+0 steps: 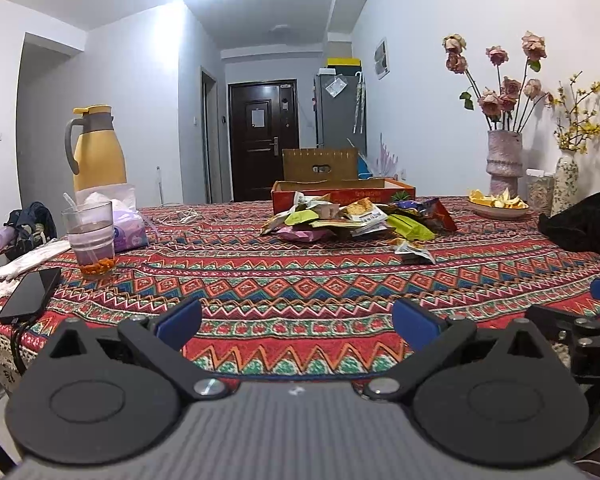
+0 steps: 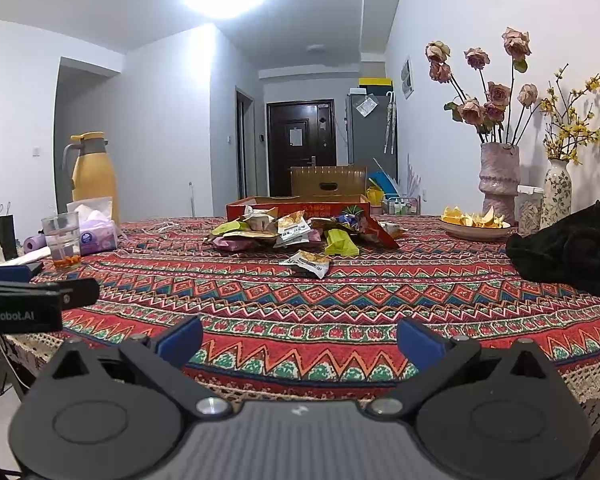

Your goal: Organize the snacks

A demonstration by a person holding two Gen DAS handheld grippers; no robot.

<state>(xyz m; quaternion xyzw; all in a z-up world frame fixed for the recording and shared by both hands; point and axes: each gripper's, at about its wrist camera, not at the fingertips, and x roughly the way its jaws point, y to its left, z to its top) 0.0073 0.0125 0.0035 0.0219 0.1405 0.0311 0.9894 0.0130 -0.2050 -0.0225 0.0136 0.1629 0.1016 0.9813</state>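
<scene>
A heap of snack packets (image 1: 352, 218) (image 2: 292, 230) lies on the patterned tablecloth toward the far side of the table. One packet (image 1: 414, 251) (image 2: 308, 262) sits apart, nearer to me. Behind the heap stands a red cardboard box (image 1: 342, 192) (image 2: 300, 205) with its brown lid raised. My left gripper (image 1: 298, 322) hovers open over the near table edge, nothing between its blue pads. My right gripper (image 2: 300, 340) is also open and empty, at the near edge. Each gripper shows at the edge of the other's view.
At the left stand a yellow thermos (image 1: 96, 148), a glass of drink (image 1: 90, 238), a tissue pack (image 1: 128, 228) and a phone (image 1: 30, 294). A bowl of orange peel (image 2: 474, 224), two vases of flowers (image 2: 498, 180) and a black garment (image 2: 572, 248) occupy the right side.
</scene>
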